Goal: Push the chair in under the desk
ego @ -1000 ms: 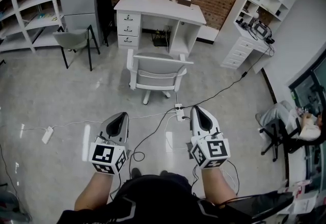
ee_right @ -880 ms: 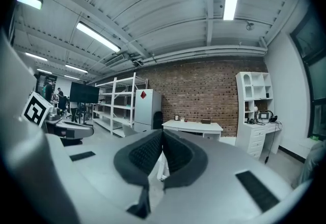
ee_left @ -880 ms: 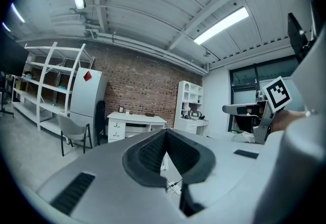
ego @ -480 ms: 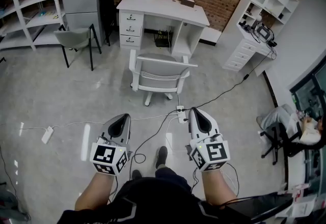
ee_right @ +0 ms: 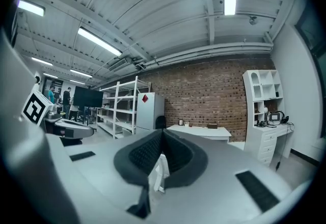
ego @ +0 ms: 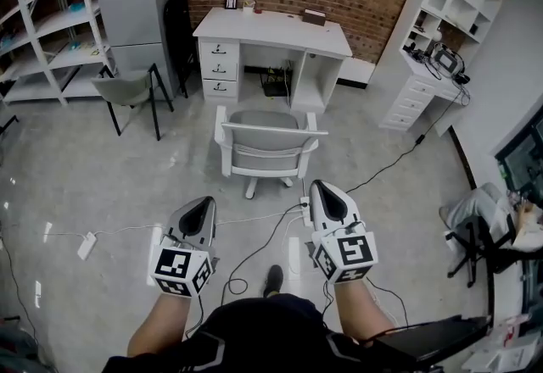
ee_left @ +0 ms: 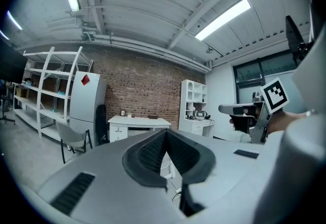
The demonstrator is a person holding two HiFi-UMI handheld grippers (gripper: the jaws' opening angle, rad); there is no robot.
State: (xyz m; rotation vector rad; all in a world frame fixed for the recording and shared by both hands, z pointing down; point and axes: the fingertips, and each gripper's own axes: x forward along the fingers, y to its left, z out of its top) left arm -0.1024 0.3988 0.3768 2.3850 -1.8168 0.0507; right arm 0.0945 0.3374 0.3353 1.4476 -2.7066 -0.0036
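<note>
Floor point(ego: 102, 168): open grey concrete, with cables trailing across it between me and the furniture.

Desk point(ego: 271, 28): white, against the brick wall, drawers on its left side, kneehole on its right side open.

Chair point(ego: 267, 142): white frame, grey seat, standing well out from the desk with its backrest toward me and its seat facing the kneehole. A strip of bare floor lies between chair and desk, so nothing of it is tucked under.

Left gripper point(ego: 202, 203) and right gripper point(ego: 322, 189): both held low in front of me, well short of the chair and touching nothing. Each gripper view shows the jaws pressed together with nothing between them.

Power strip point(ego: 304, 203): on the floor just behind the chair base, cable running off to the right.

Progress, my judgement: no contact with the chair yet. Remaining: close the gap, set the closed jaws against the backrest, push the chair straight toward the kneehole. The strip and cables look like a possible snag for feet.
</note>
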